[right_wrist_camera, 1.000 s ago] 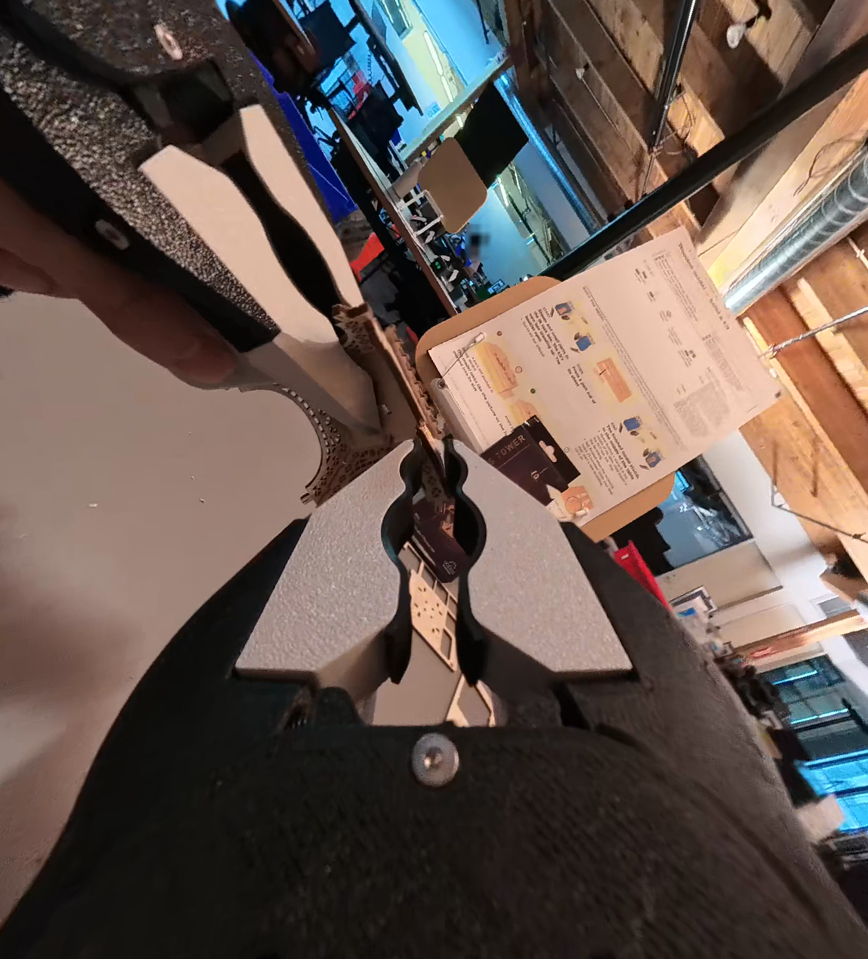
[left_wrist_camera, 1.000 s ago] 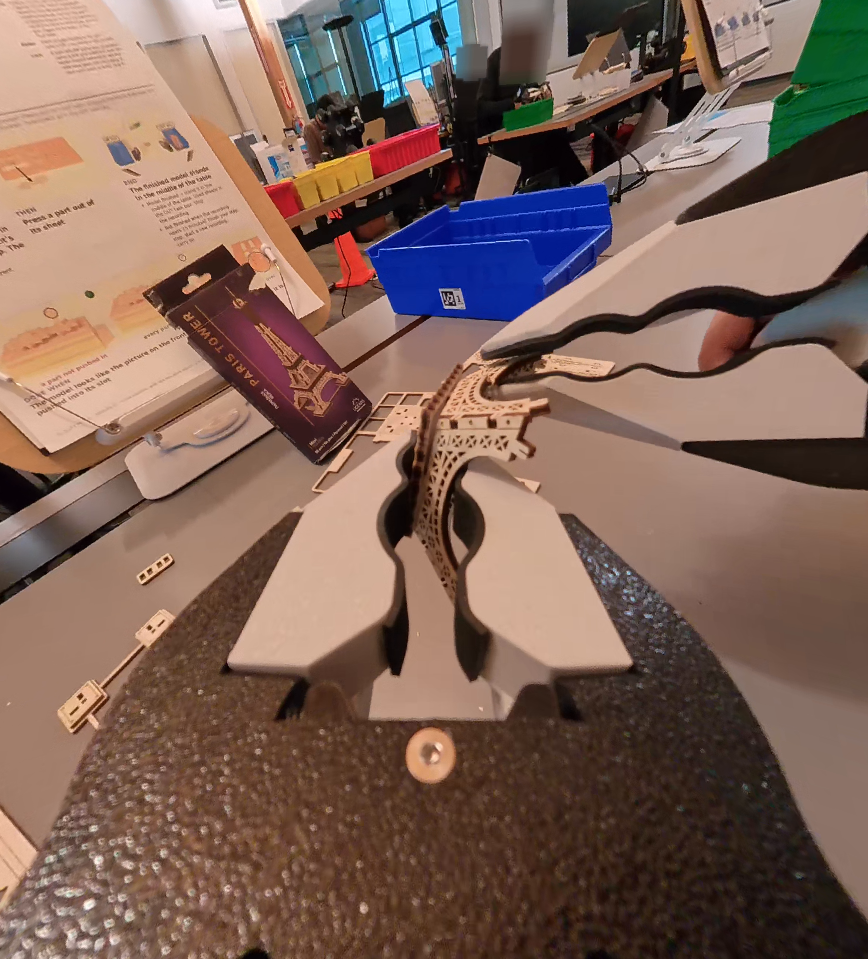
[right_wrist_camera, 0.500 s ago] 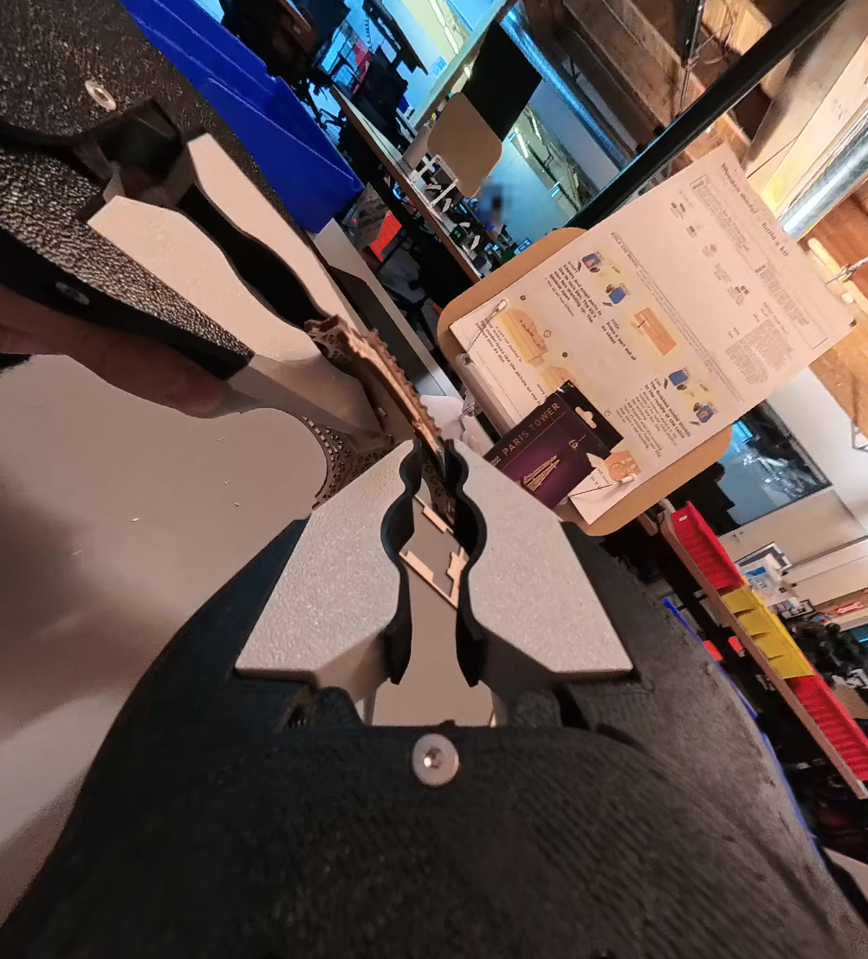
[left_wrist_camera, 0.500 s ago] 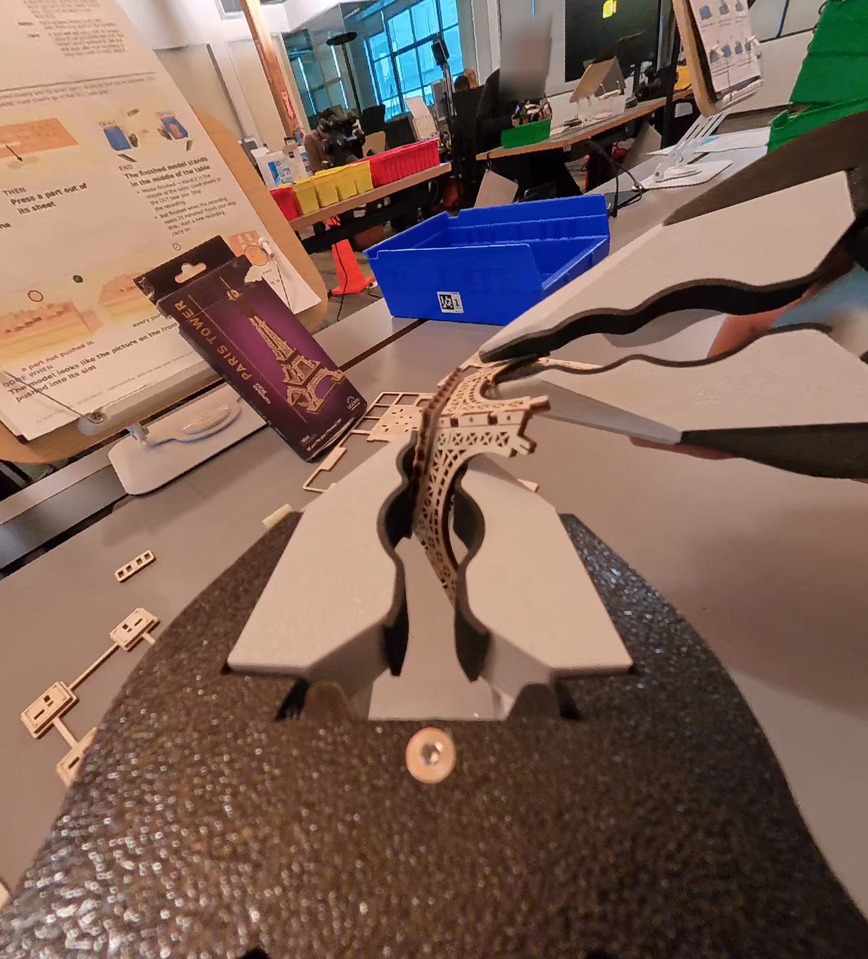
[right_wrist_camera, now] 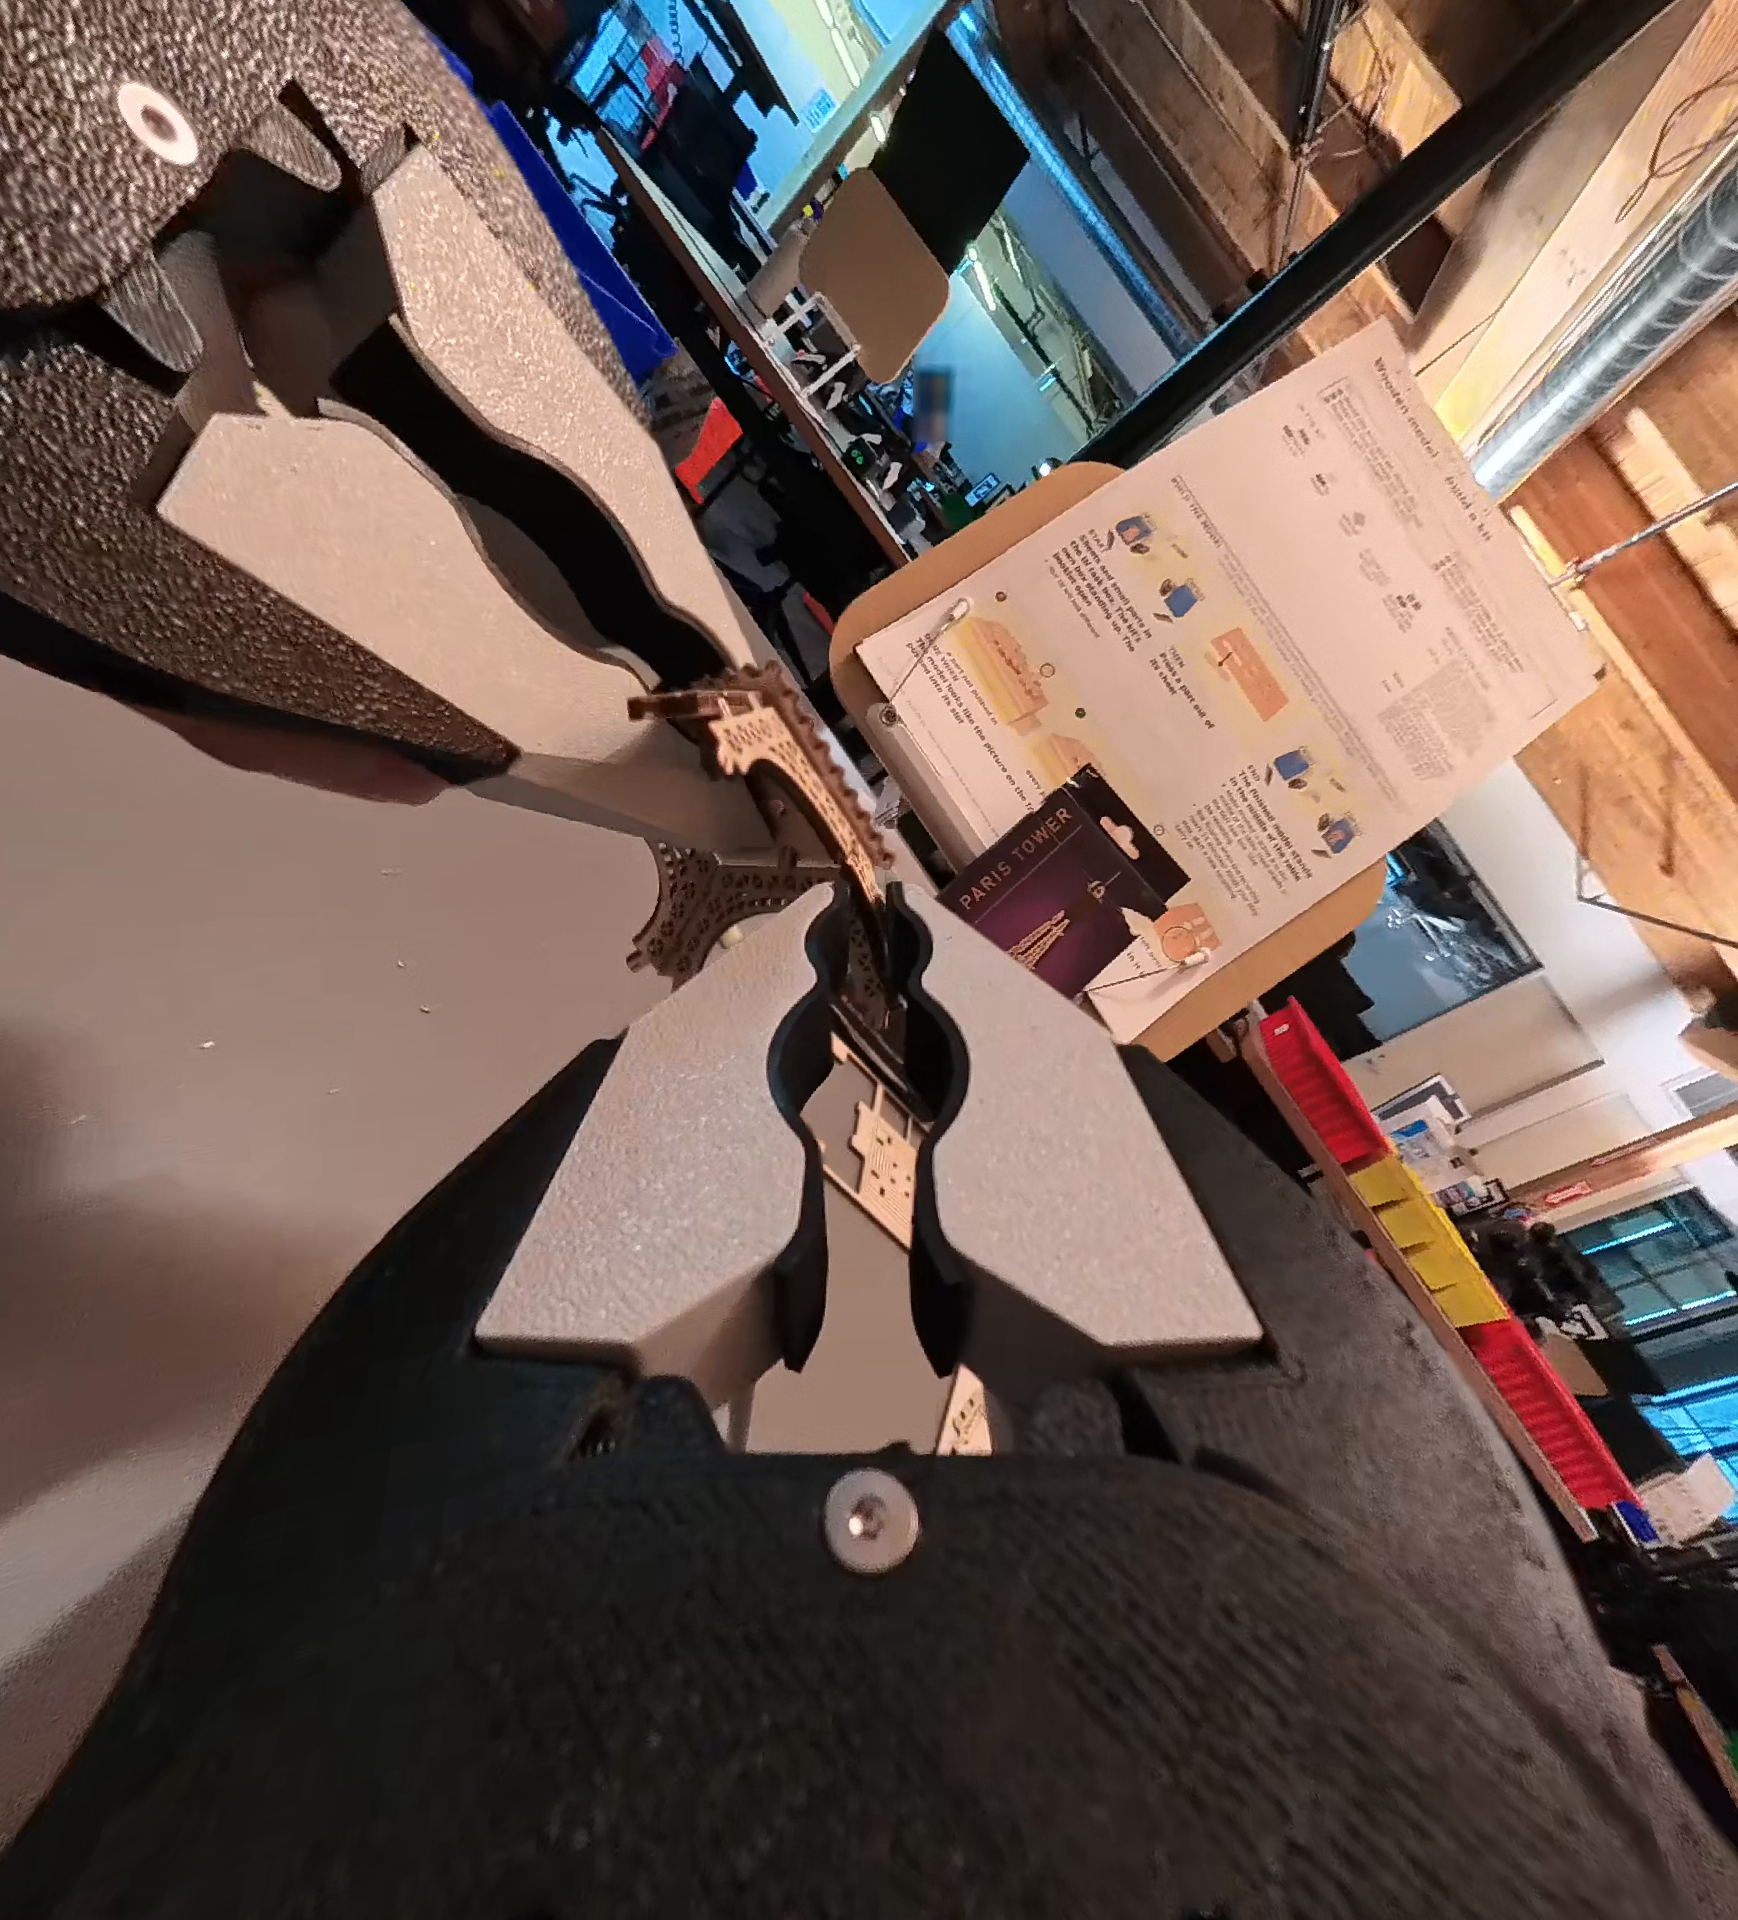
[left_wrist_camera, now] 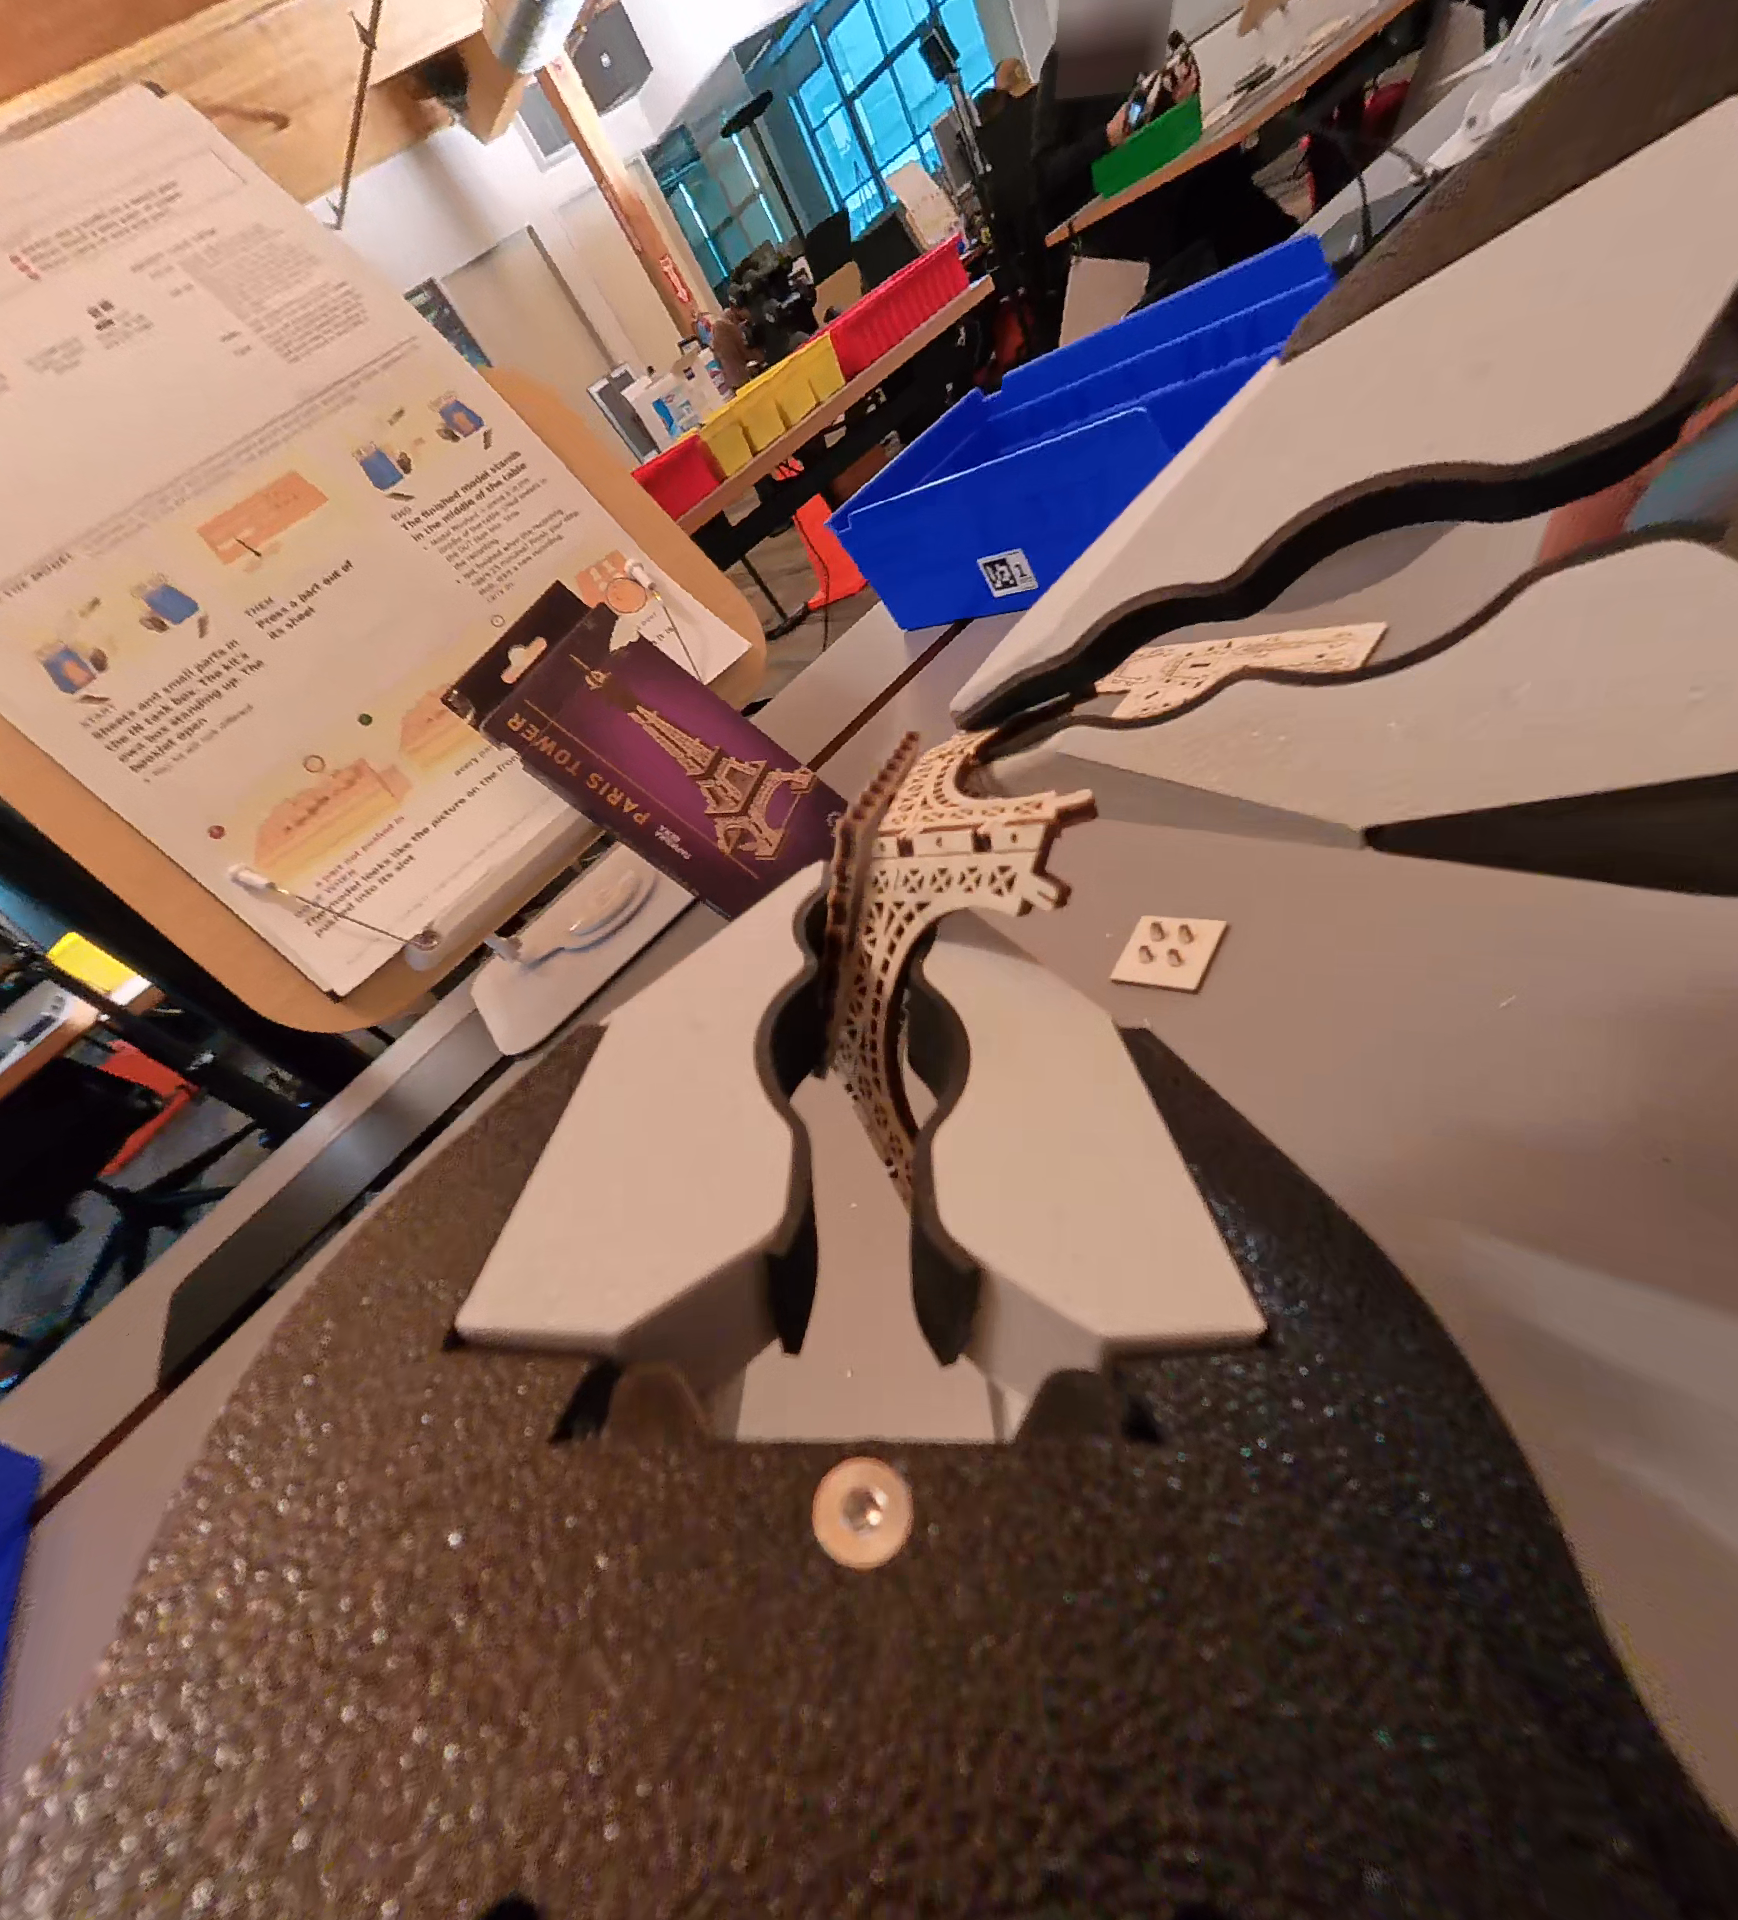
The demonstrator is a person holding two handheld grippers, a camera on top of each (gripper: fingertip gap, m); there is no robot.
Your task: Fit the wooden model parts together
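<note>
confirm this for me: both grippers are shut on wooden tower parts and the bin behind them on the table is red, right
Not quite. The bin on the table behind the grippers is blue, not red; the left wrist view shows it. The rest holds: the left gripper is shut on the lattice tower piece, and the right gripper is shut on a flat part.

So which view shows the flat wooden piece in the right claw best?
The left wrist view: the flat wooden piece lies broadside between the right claw's fingers. The right wrist view shows only slivers of it.
</note>
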